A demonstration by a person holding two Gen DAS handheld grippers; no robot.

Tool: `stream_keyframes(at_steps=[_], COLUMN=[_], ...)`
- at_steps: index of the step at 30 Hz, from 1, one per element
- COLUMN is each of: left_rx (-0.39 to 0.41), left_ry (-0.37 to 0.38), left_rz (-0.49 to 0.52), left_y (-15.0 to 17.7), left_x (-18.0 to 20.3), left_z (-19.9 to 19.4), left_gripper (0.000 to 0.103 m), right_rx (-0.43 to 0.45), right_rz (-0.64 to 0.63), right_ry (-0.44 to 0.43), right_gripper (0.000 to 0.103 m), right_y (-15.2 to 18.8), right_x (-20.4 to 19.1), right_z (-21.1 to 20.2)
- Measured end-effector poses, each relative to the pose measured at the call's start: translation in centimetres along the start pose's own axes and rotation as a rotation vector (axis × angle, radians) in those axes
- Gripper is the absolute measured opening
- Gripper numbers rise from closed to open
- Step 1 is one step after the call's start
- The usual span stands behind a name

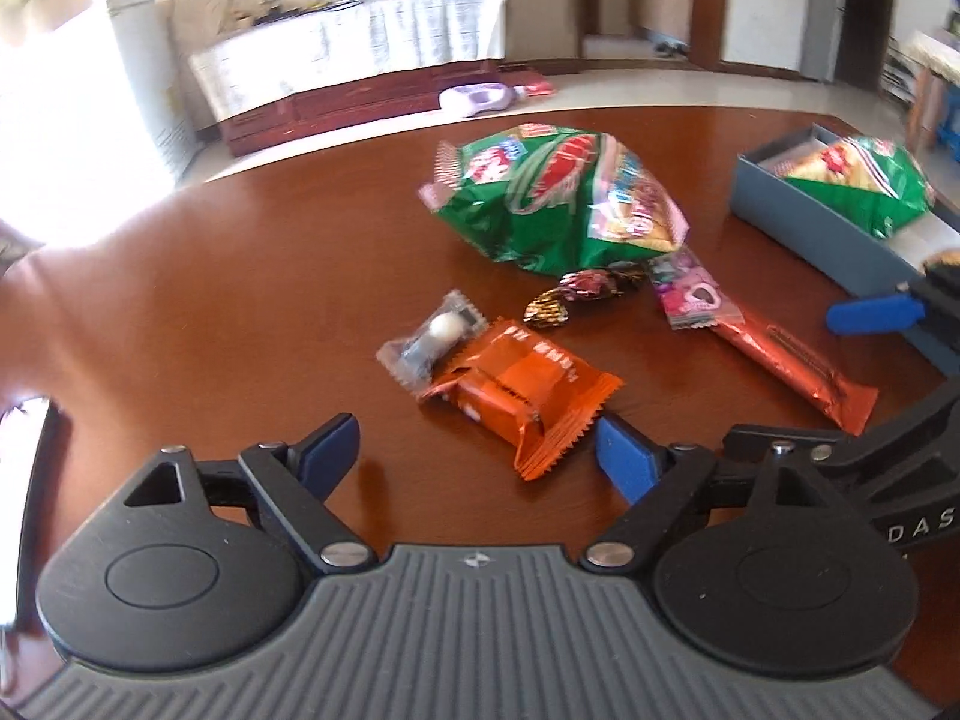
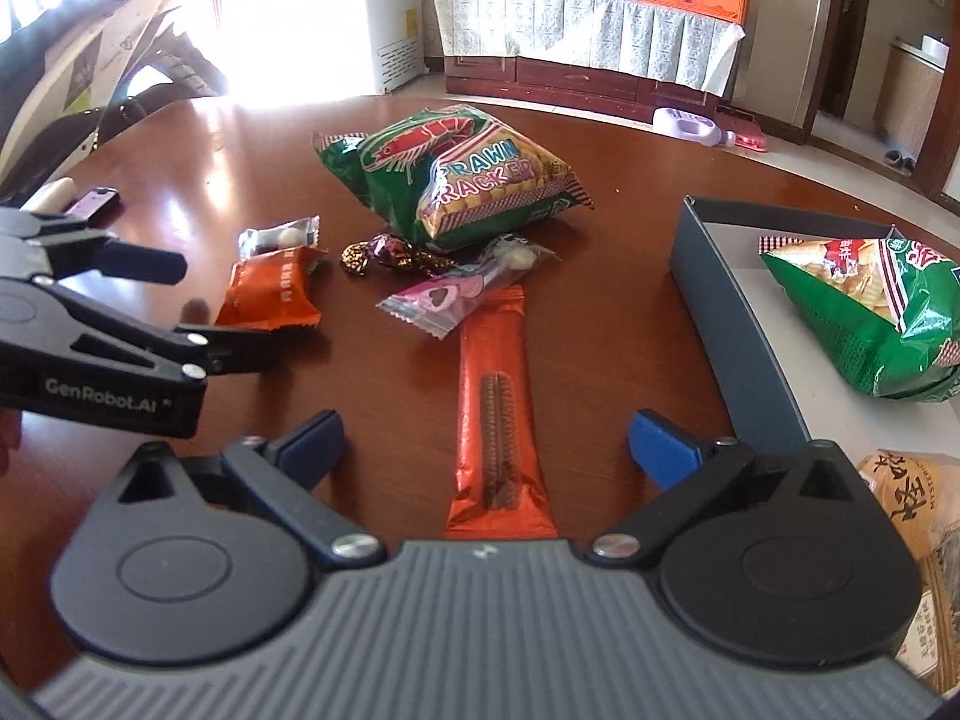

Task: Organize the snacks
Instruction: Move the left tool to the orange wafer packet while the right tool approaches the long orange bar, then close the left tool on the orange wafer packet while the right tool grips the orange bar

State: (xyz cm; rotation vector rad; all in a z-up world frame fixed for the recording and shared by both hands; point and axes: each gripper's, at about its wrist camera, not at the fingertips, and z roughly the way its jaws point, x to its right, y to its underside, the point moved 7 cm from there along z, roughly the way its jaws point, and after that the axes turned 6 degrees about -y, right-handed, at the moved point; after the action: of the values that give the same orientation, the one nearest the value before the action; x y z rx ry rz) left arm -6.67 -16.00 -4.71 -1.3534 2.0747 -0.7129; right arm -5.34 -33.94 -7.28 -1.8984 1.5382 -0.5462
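Both tools gape wide, holding nothing: the left tool [image 1: 477,450] just behind the orange packet [image 1: 522,393], the right tool [image 2: 486,441] straddling the red bar [image 2: 495,396].

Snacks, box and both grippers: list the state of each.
Left gripper: open, empty.
Right gripper: open, empty.
Box: open, holds a green bag.
Prawn cracker bag: sealed, on table.
Orange packet: sealed, on table.
Long red bar: sealed, flat on table.
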Motion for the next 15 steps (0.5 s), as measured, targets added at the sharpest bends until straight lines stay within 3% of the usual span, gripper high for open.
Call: stream_keyframes(at_steps=[8, 10, 13, 15], left_rx=[0.008, 0.021, 0.024, 0.028], left_ry=[0.093, 0.108, 0.122, 0.13], left_rz=[-0.024, -0.013, -0.004, 0.002], left_y=[-0.6, -0.6, -0.6, -0.6], left_x=[-0.2, 0.1, 0.5, 0.8], left_z=[1.5, 1.3, 0.9, 0.7], left_gripper=[0.09, 0.082, 0.07, 0.061], right_rx=[-0.016, -0.013, 0.003, 0.001], right_rz=[-0.008, -0.004, -0.016, -0.031], right_ry=[-0.013, -0.02, -0.038, -0.046], right_gripper=[0.103, 0.098, 0.054, 0.049], right_y=[-0.4, -0.6, -1.0, -0.9], right_x=[0.1, 0.1, -0.3, -0.7], right_z=[0.3, 0.2, -0.4, -0.6])
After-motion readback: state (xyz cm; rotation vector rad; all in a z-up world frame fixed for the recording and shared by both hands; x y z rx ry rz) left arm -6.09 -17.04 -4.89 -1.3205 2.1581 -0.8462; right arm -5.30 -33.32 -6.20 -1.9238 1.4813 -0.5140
